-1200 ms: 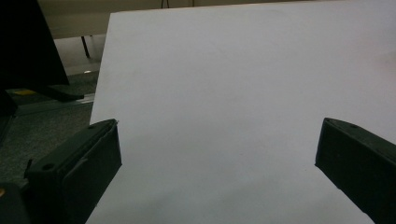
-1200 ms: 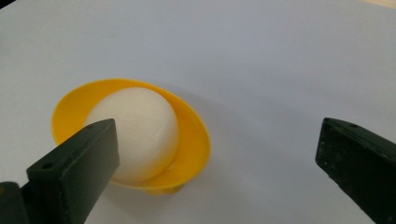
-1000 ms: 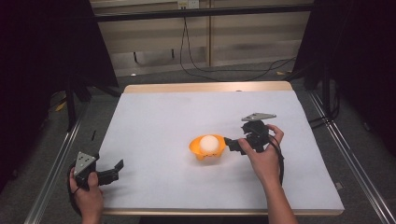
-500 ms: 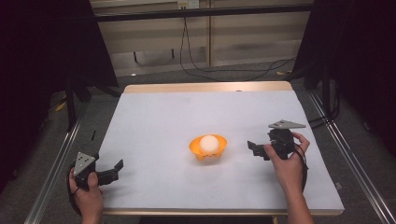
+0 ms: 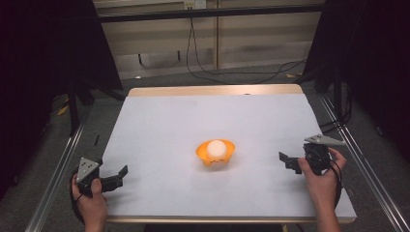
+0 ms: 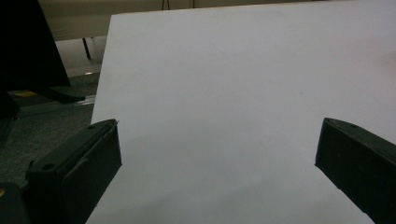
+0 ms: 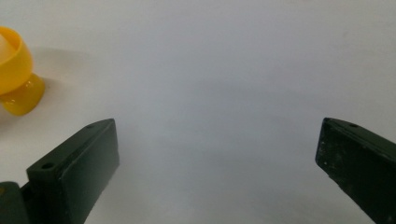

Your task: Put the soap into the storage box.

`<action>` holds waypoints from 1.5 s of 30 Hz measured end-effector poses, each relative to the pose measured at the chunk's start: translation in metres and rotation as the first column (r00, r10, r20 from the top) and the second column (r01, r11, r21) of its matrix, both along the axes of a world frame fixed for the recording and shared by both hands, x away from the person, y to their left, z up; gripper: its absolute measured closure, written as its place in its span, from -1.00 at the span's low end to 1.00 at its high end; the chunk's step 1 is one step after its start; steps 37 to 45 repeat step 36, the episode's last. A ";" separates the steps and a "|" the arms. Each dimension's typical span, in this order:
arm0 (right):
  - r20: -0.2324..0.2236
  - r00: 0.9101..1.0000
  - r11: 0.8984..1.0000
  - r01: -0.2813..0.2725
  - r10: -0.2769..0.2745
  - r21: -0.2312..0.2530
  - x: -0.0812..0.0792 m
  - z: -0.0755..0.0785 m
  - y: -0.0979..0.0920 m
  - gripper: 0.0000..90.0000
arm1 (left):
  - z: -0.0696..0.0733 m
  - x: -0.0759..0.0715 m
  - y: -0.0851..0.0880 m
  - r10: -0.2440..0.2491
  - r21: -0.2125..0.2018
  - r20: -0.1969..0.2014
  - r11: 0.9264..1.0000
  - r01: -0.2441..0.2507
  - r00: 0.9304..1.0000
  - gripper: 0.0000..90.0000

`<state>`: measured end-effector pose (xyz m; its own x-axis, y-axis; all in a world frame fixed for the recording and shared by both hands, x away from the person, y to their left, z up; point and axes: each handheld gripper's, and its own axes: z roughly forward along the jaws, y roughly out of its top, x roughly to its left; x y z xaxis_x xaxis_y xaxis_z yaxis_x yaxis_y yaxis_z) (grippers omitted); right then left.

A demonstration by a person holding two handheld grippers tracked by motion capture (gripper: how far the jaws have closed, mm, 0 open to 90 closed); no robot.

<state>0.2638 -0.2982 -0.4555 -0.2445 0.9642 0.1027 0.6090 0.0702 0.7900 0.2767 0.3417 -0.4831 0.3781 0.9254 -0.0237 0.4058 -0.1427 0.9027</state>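
An orange bowl point(image 5: 215, 153) sits near the middle of the white table point(image 5: 193, 121), with a white ball point(image 5: 217, 148) inside it. My right gripper point(image 5: 286, 161) rests near the right edge, well to the right of the bowl, jaws open and empty. In the right gripper view the bowl point(image 7: 15, 79) shows at the far left, beyond the open jaws. My left gripper point(image 5: 118, 176) is at the front left corner, open, with nothing between its jaws. The left gripper view looks across bare white table point(image 6: 224, 93).
Metal rails point(image 5: 360, 159) run along both sides of the table. Cables point(image 5: 212, 72) lie on the floor beyond the far edge. A dark stand point(image 5: 77, 96) is off the left side.
My right gripper has drawn back from the bowl to the right and toward the front edge, leaving the bowl with the ball in place. The left gripper has not moved.
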 end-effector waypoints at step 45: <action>0.036 0.988 0.988 0.145 -0.147 0.043 -0.054 -0.017 -0.077 -1.00 | 0.000 -0.001 -0.001 0.000 -0.001 0.006 1.000 0.000 1.000 -1.00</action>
